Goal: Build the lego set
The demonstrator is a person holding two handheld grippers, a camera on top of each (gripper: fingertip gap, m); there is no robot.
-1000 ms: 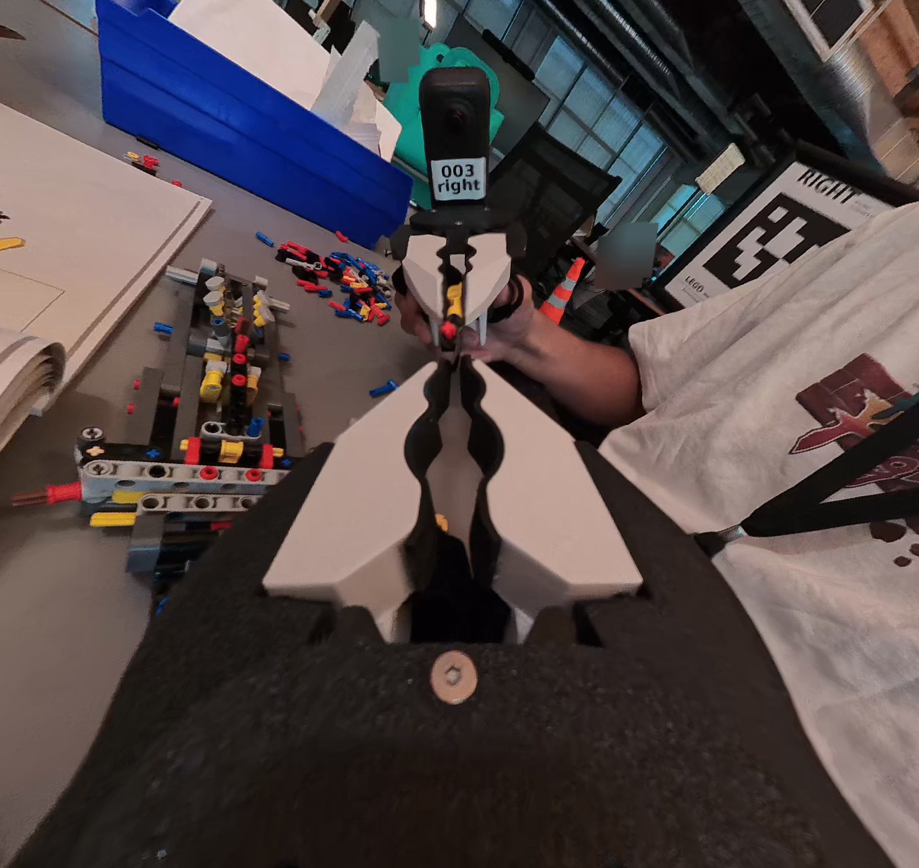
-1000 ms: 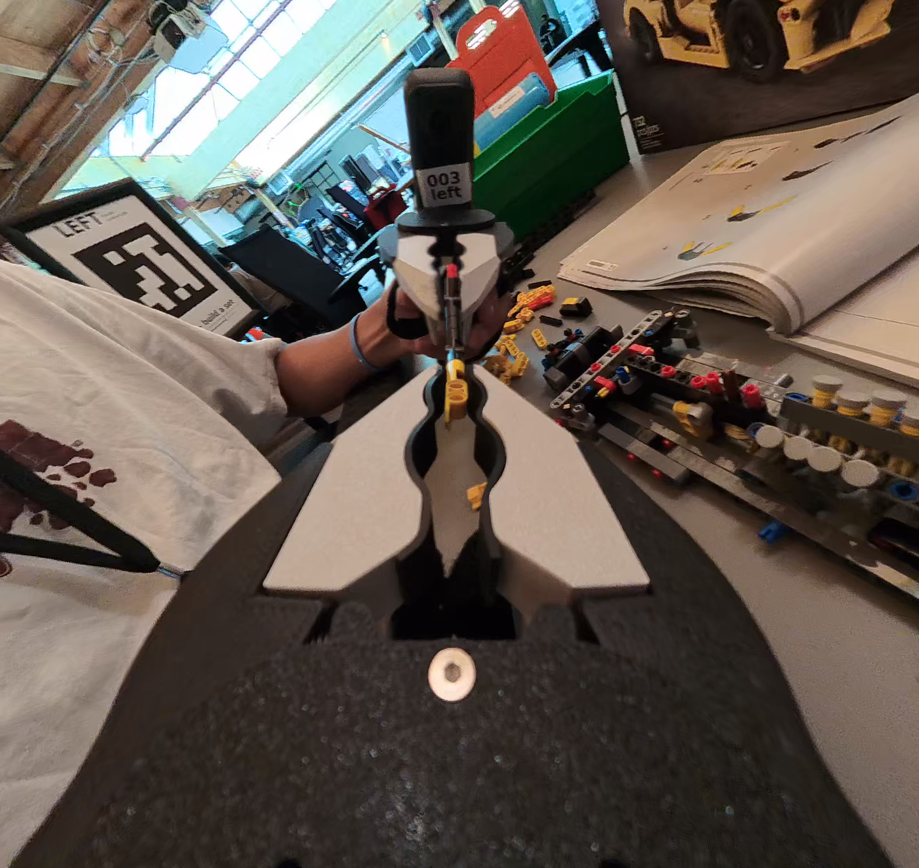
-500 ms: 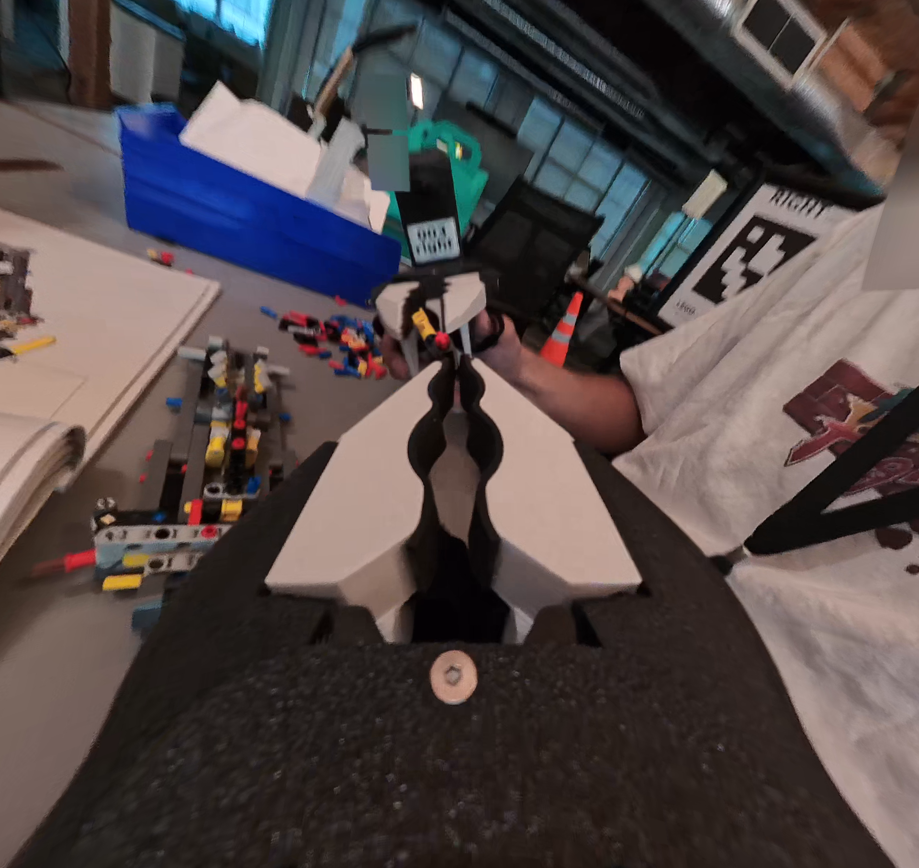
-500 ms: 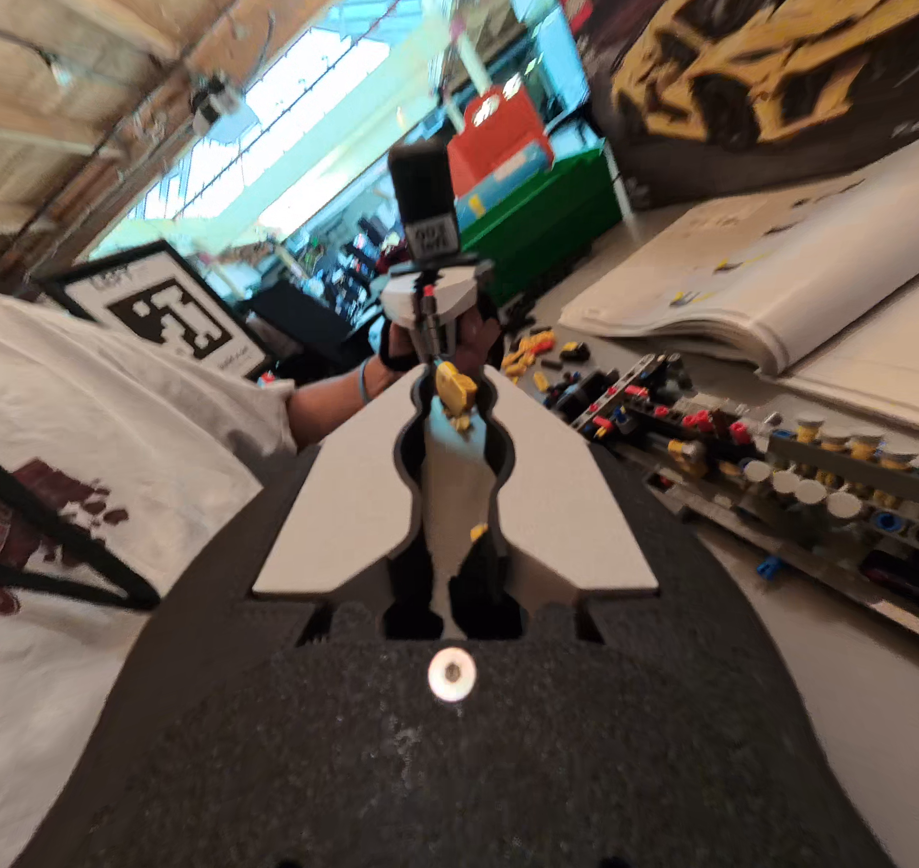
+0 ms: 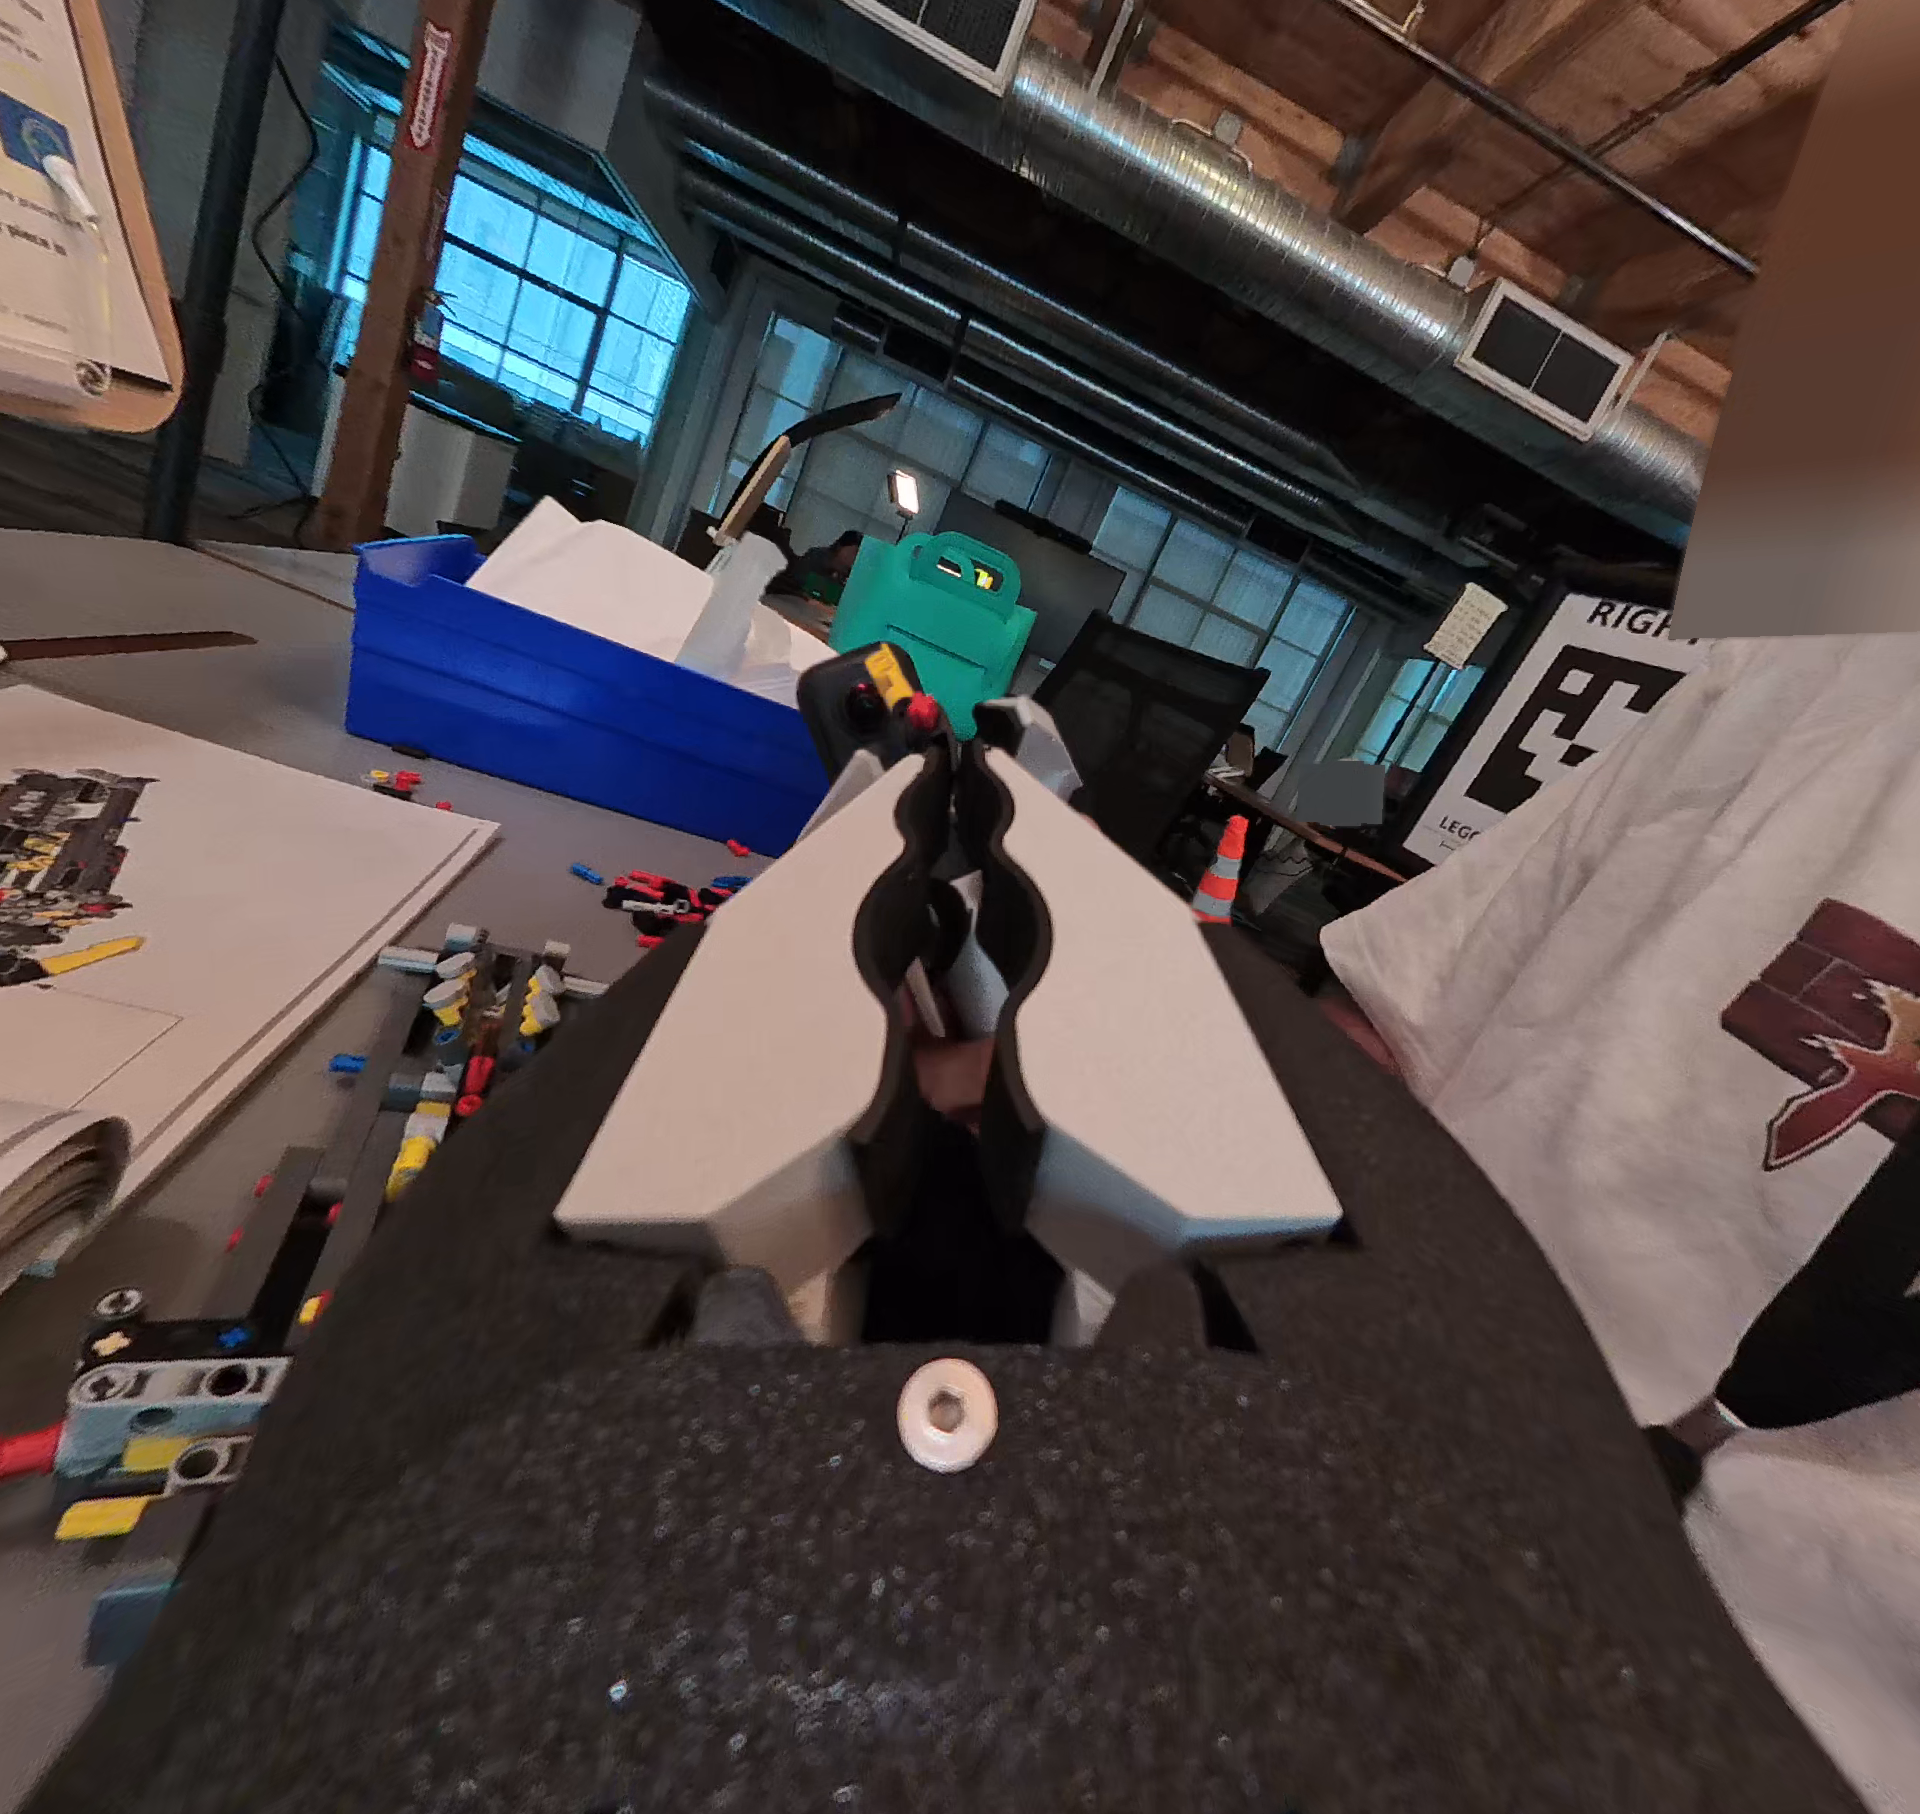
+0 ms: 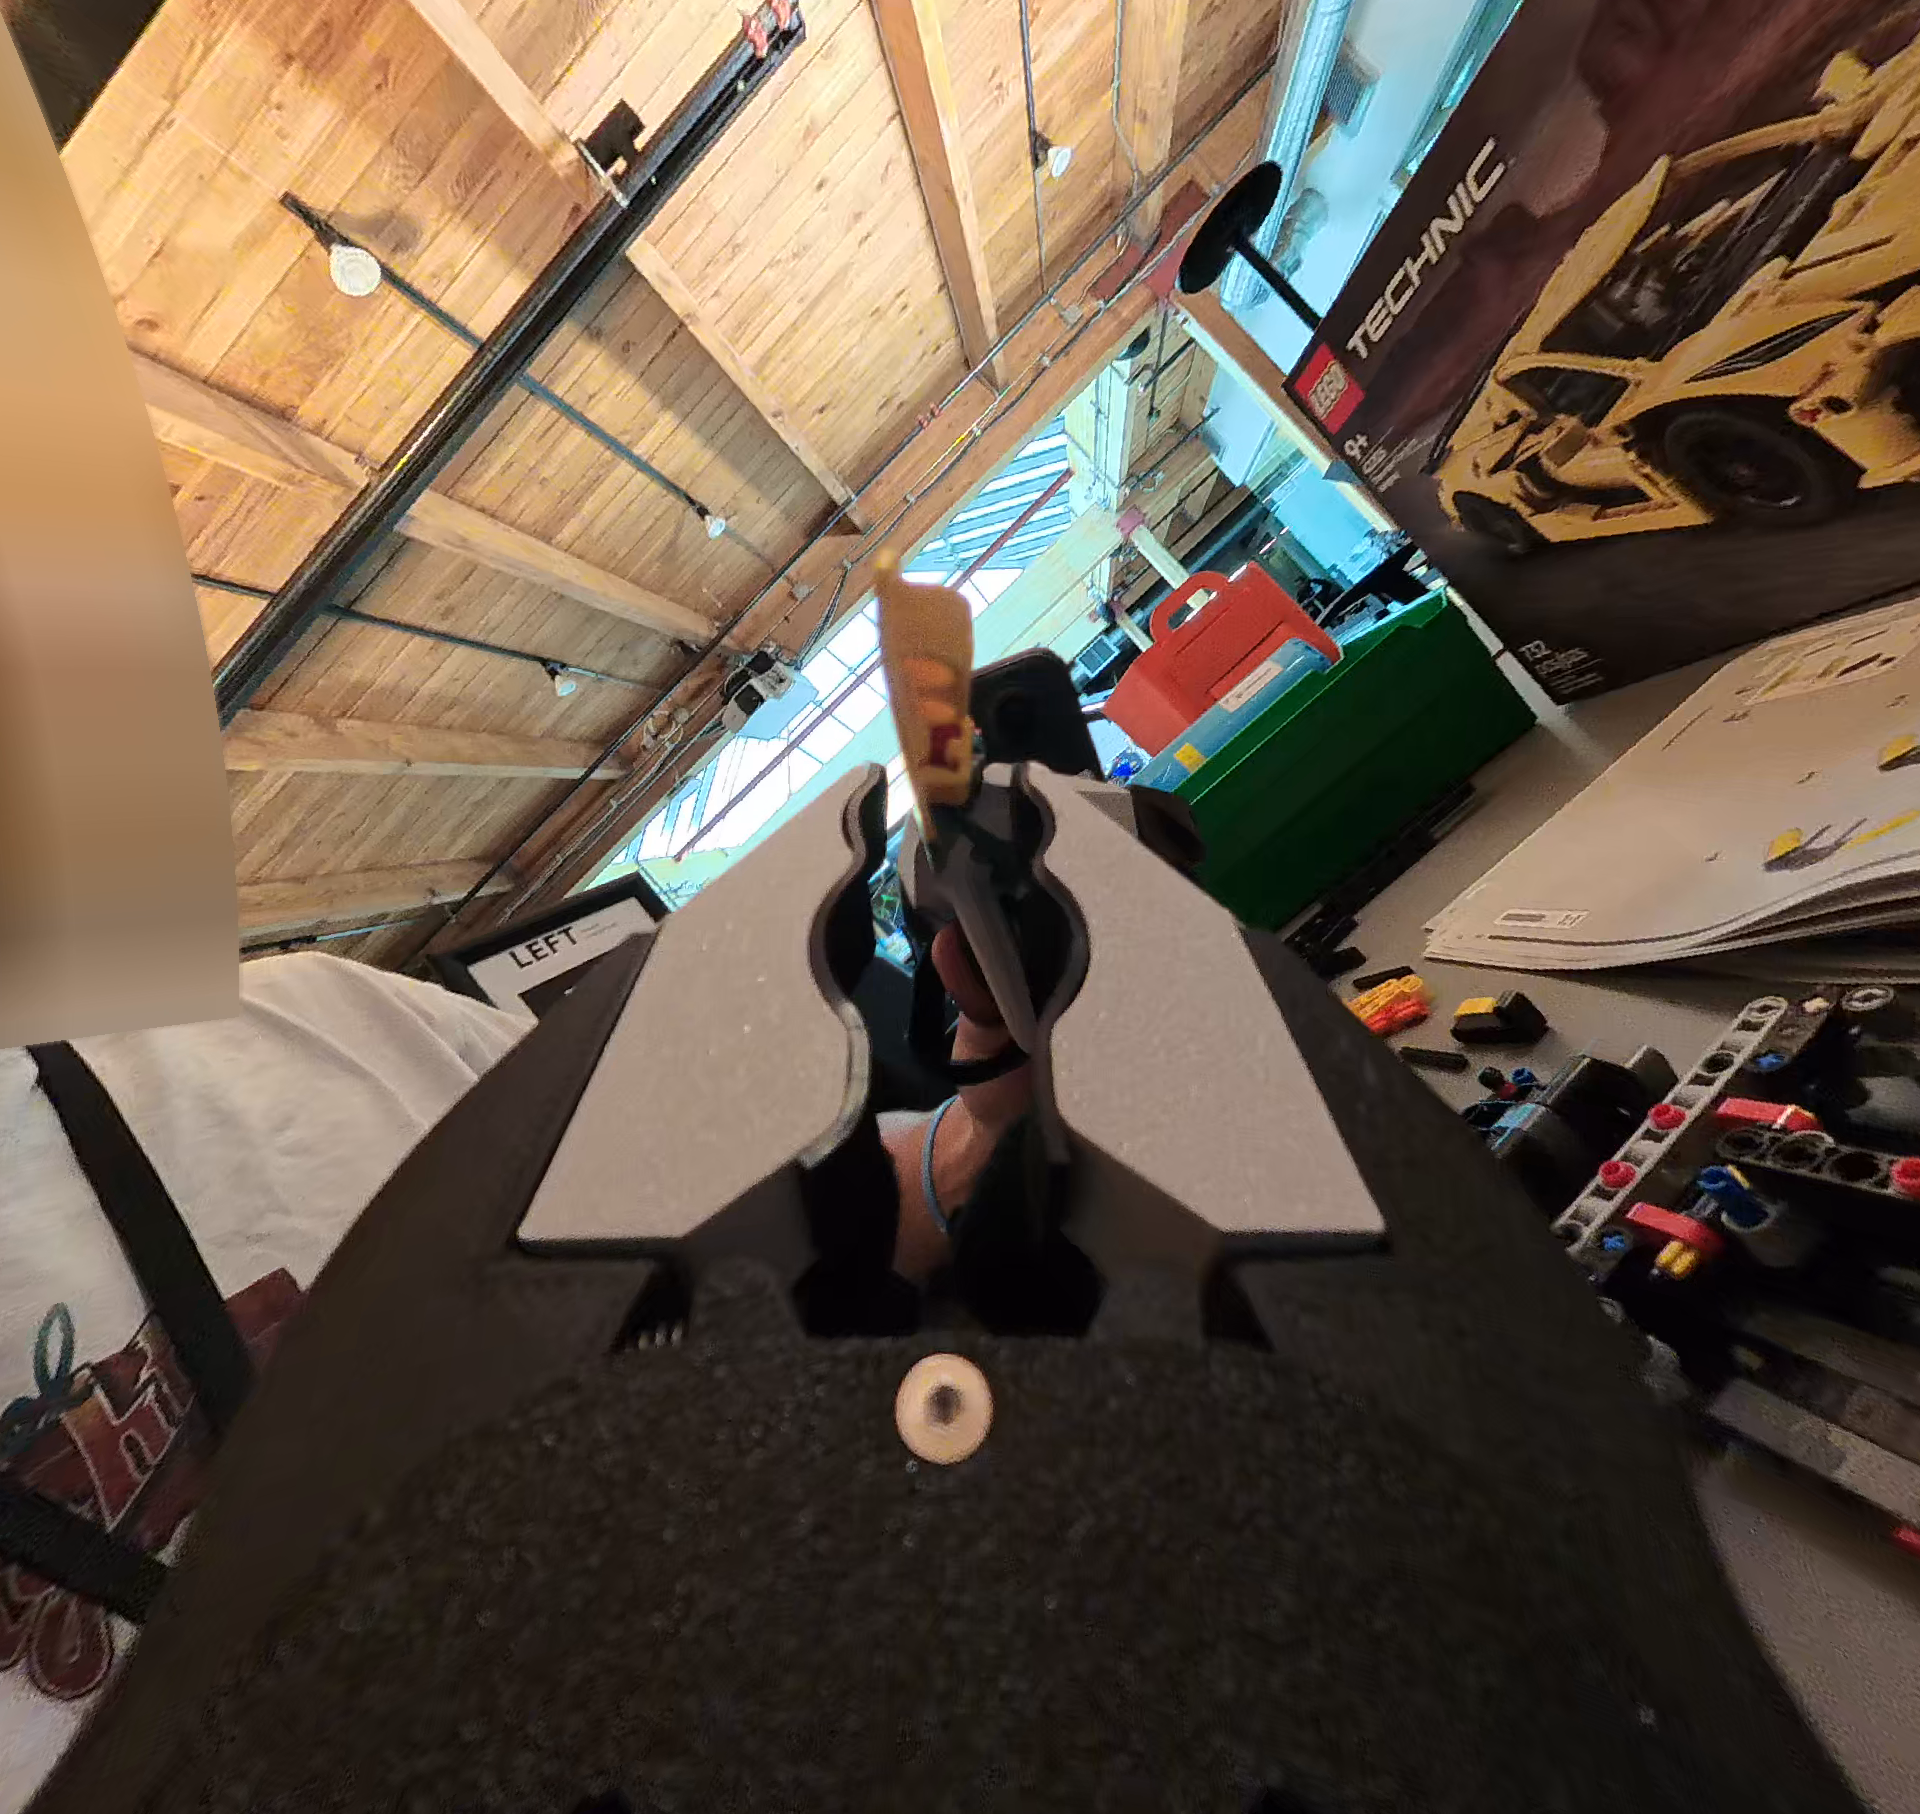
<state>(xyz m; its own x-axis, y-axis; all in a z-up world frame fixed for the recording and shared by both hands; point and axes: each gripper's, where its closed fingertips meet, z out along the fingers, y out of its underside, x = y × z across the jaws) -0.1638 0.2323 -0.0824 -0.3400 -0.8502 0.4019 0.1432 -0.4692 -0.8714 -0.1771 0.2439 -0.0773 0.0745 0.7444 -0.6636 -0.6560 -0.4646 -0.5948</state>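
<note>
1. Left wrist view: the left gripper (image 5: 954, 762) has its fingertips nearly closed with nothing clearly between them, so whether it grasps anything cannot be told. Just past them sits a small yellow-and-red piece (image 5: 896, 686). The part-built lego chassis (image 5: 457, 1047) lies on the grey table (image 5: 582, 834), beside the open instruction booklet (image 5: 239, 881).

2. Right wrist view: the right gripper (image 6: 940, 798) is clenched on the yellow piece (image 6: 930, 694), raised toward the ceiling, above the chassis (image 6: 1756, 1141).

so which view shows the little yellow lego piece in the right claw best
The right wrist view: the small yellow plastic lego piece stands large at the right claw tips, against the bright window. The left wrist view shows it only as a tiny yellow-and-red bit, beyond the left claw.
</note>
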